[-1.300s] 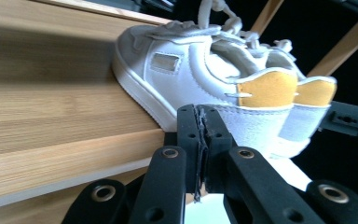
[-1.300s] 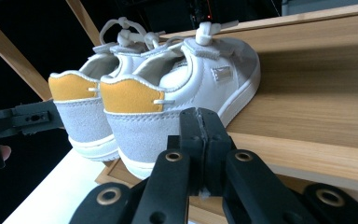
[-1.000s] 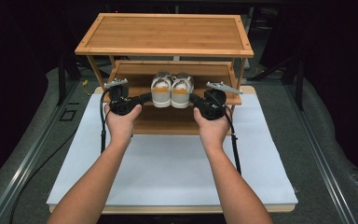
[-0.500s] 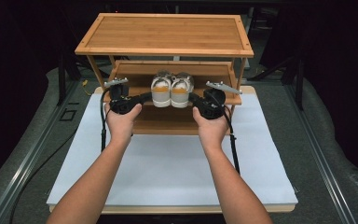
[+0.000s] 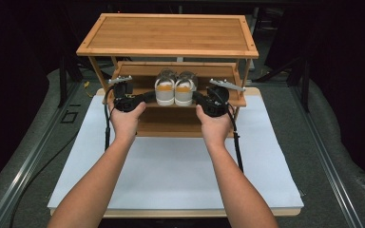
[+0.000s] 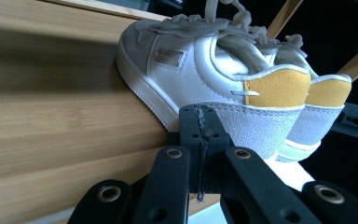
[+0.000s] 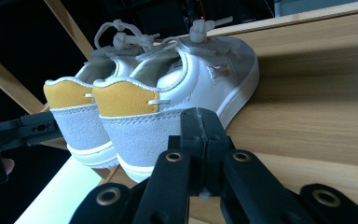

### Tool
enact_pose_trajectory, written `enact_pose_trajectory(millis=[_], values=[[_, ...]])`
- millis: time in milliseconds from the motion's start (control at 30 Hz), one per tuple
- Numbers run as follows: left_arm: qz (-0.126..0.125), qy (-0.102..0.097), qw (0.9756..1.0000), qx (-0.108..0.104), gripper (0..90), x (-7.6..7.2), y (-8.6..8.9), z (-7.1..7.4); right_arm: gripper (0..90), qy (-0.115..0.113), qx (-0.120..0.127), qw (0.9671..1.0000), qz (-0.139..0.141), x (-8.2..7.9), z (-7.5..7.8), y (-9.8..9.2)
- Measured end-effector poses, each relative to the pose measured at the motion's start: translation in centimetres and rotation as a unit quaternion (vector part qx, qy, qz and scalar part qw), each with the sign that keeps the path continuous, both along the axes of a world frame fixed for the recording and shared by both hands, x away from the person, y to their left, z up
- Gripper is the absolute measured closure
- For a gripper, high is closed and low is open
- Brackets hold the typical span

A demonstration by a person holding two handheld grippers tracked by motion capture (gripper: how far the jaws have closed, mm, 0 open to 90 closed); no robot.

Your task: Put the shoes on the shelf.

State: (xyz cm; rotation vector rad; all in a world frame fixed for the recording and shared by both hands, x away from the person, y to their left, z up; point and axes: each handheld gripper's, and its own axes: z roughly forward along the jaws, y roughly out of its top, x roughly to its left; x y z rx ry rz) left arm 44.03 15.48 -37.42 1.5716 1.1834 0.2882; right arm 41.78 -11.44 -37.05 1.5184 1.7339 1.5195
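A pair of small white shoes with yellow heel tabs stands heels toward me on the middle shelf (image 5: 138, 71) of a bamboo rack. My left gripper (image 5: 150, 97) is shut and empty, its tip against the outer side of the left shoe (image 5: 165, 90) at the heel. My right gripper (image 5: 196, 97) is shut and empty too, its tip at the outer heel of the right shoe (image 5: 184, 90). In the left gripper view the closed jaws (image 6: 200, 126) meet the grey suede heel of the near shoe (image 6: 200, 70). The right gripper view shows the closed tip (image 7: 200, 126) at its near shoe (image 7: 177, 88).
The rack's top shelf (image 5: 171, 35) overhangs the shoes, with slanted side posts (image 5: 100, 73) at both ends. The rack stands at the back of a white mat (image 5: 171, 166) on a board. Cables (image 5: 107, 128) trail from both grippers toward me. Dark floor surrounds the board.
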Motion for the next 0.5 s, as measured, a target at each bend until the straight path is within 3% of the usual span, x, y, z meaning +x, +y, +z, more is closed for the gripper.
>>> enact_pose_trajectory(millis=[300,500], values=[[0.004,0.0,1.0,0.006,90.0,1.2,-0.2,0.0,90.0,0.012,0.002,0.9999,0.0,1.1,-0.1,-0.1],[0.005,0.002,1.0,-0.002,90.0,2.0,-0.2,-0.1,90.0,0.014,-0.001,0.9999,-0.002,2.0,0.1,-0.1]])
